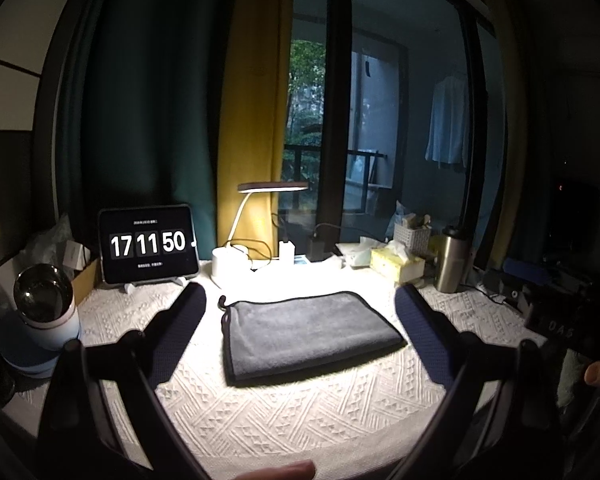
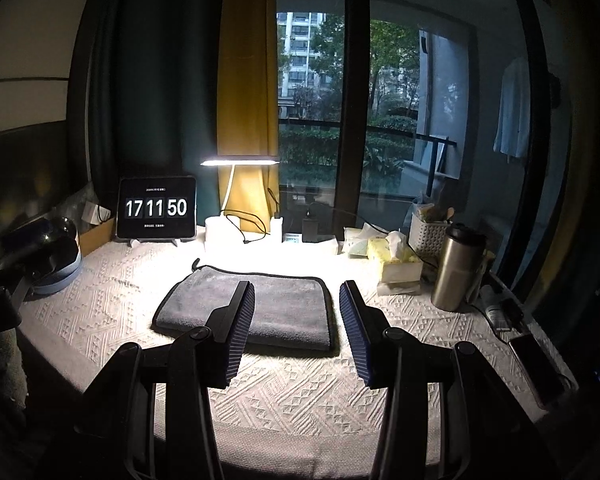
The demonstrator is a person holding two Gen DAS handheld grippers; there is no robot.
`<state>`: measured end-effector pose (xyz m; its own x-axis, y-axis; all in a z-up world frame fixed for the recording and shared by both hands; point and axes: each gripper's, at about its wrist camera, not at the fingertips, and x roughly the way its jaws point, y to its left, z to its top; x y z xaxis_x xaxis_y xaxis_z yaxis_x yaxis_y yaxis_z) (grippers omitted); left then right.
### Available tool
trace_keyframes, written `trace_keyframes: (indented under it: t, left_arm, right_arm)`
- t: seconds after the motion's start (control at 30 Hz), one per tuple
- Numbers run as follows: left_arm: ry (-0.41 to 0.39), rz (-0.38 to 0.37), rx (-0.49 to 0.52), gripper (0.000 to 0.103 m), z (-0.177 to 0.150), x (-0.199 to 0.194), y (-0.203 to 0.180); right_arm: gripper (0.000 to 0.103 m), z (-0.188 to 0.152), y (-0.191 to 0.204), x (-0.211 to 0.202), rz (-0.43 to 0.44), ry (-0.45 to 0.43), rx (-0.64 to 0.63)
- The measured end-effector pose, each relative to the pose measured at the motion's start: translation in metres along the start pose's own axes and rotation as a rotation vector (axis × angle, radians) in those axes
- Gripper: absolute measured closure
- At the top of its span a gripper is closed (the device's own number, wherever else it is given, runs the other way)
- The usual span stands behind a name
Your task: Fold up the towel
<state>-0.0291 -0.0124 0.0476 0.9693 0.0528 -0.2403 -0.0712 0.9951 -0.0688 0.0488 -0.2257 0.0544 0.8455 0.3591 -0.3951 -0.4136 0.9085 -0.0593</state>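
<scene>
Left gripper (image 1: 300, 312): jaws spread wide, holding nothing, above the cloth-covered table (image 1: 300, 420).
Right gripper (image 2: 296, 304): parted too, empty, hovering just short of the towel's near edge.
Towel (image 1: 312, 332): grey, dark-piped, centre of both views, flat and seemingly doubled over already; hanging loop at its far-left corner.
Next fold, by judgement: pinch both layers at near corners, lift low, lay edge on edge, release only once aligned.
Behind: tissue box (image 2: 396, 260) and steel flask (image 2: 458, 266) at right, well apart; worth keeping swings short.
</scene>
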Motion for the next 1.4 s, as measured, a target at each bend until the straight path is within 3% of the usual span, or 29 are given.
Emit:
trace_keyframes:
  t: [1.4]
  left_arm:
    - [0.041,-0.008,-0.023,0.007,-0.0065,0.0076,-0.0004]
  right_arm:
    - [0.054,-0.0053,0.0032,0.0034,0.003,0.022,-0.001]
